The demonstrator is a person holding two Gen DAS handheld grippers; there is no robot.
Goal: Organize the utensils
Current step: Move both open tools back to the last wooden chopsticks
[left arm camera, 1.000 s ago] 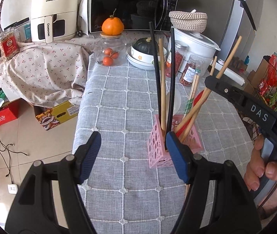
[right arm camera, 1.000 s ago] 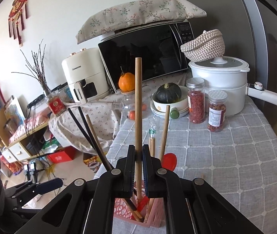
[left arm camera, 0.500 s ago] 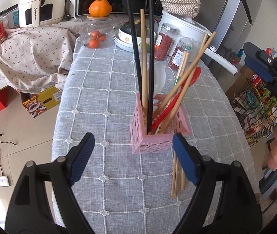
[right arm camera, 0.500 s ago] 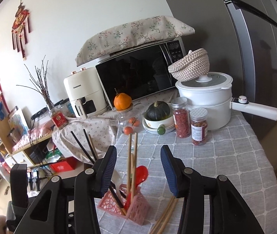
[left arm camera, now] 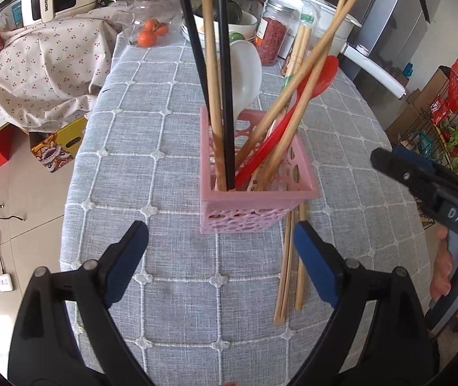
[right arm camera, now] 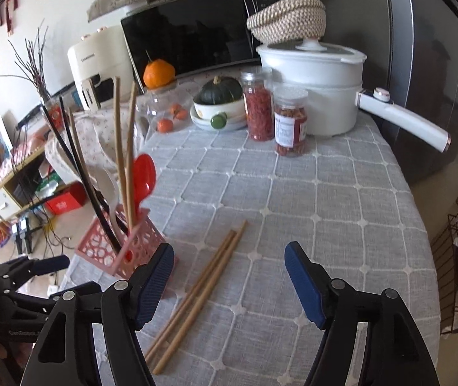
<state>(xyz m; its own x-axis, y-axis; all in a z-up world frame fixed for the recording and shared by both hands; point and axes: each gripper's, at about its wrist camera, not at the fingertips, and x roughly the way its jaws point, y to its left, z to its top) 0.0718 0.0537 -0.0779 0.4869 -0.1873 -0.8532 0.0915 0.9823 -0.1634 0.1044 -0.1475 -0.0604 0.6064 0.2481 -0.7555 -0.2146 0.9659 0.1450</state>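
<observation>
Grey checked tablecloth (right arm camera: 341, 212) held three loose chopsticks (right arm camera: 196, 292) at 5 o'clock of the pink holder (left arm camera: 254, 193); both grippers, left (left arm camera: 220, 263) and right (right arm camera: 229, 283), gaped wide, empty. Clumsy grab could've tipped that top-heavy holder

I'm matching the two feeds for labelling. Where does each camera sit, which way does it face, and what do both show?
Left wrist: rides the left gripper, looking down and forward over the pink basket; its own open jaws show, plus the right gripper and the hand holding it.
Right wrist: rides the right gripper, looking along the table at the loose wooden chopsticks; its own open jaws show, with the left gripper at far left.
Shared: basket, loose chopsticks, red spoon, grey tablecloth.
</observation>
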